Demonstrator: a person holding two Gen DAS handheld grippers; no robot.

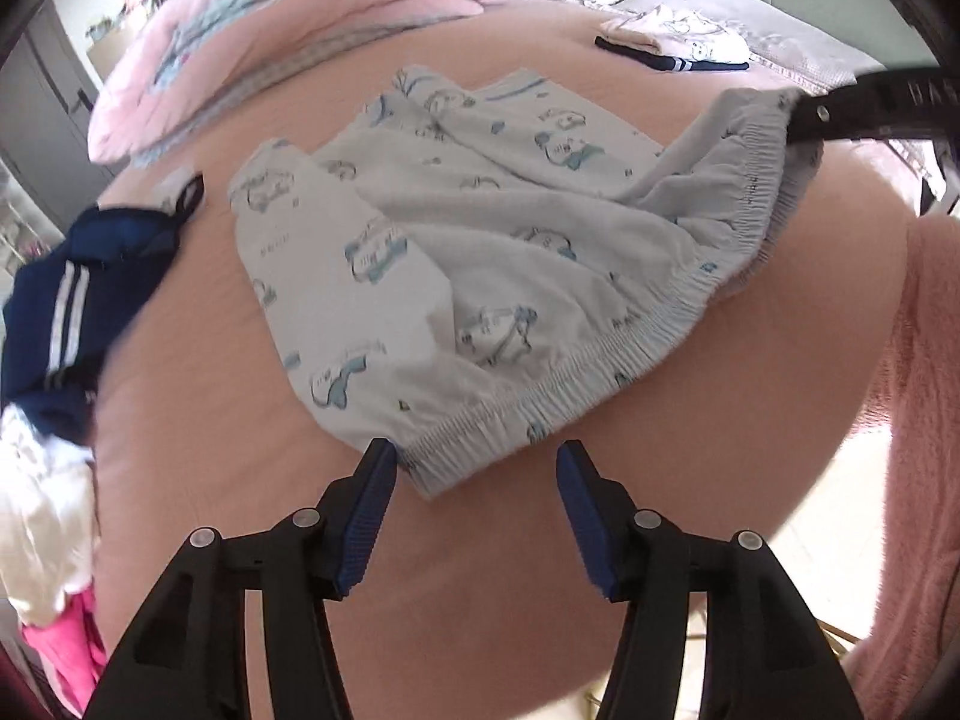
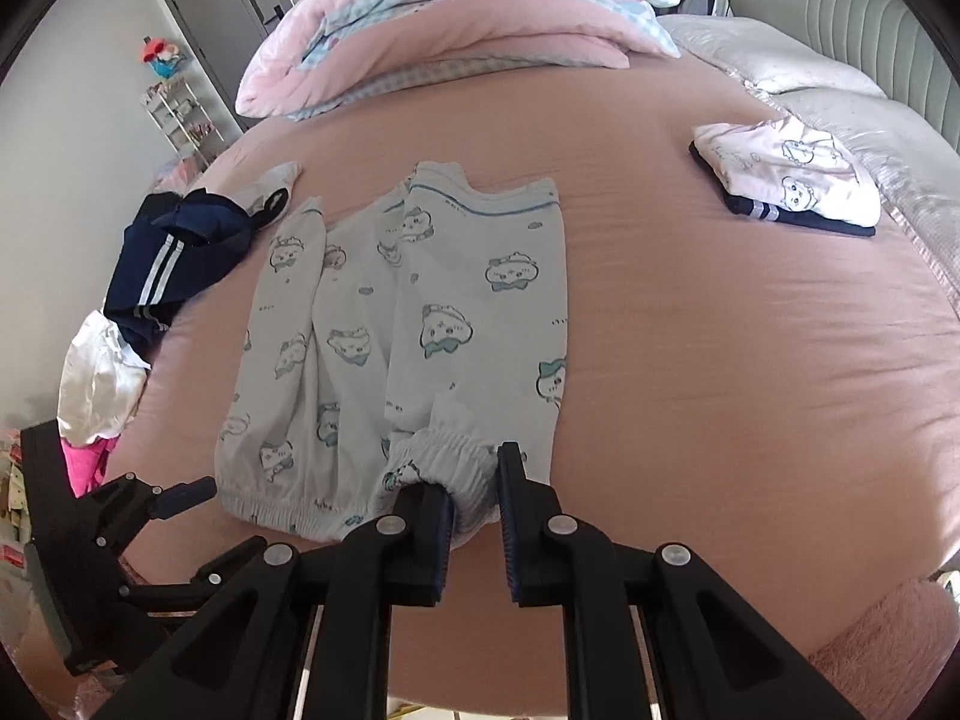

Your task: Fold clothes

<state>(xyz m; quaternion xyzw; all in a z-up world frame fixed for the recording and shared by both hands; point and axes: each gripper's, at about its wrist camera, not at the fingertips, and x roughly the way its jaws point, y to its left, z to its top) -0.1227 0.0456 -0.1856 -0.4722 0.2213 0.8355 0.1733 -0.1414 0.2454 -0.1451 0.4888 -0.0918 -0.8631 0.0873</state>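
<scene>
A pair of pale blue cotton pyjama trousers printed with cartoon animals (image 1: 456, 276) lies rumpled on a peach-pink bed sheet (image 1: 492, 600). The left gripper (image 1: 477, 456) stands spread wide at the gathered waistband corner (image 1: 432, 450), one blue pad (image 1: 375, 498) just beside it. The right gripper's black arm (image 1: 864, 105) meets the waistband's far end.

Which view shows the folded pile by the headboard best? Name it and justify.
The right wrist view: the folded pile sits whole and sharp, a pink printed garment on a navy striped one. The left wrist view shows it only small and squashed near the top edge.
</scene>
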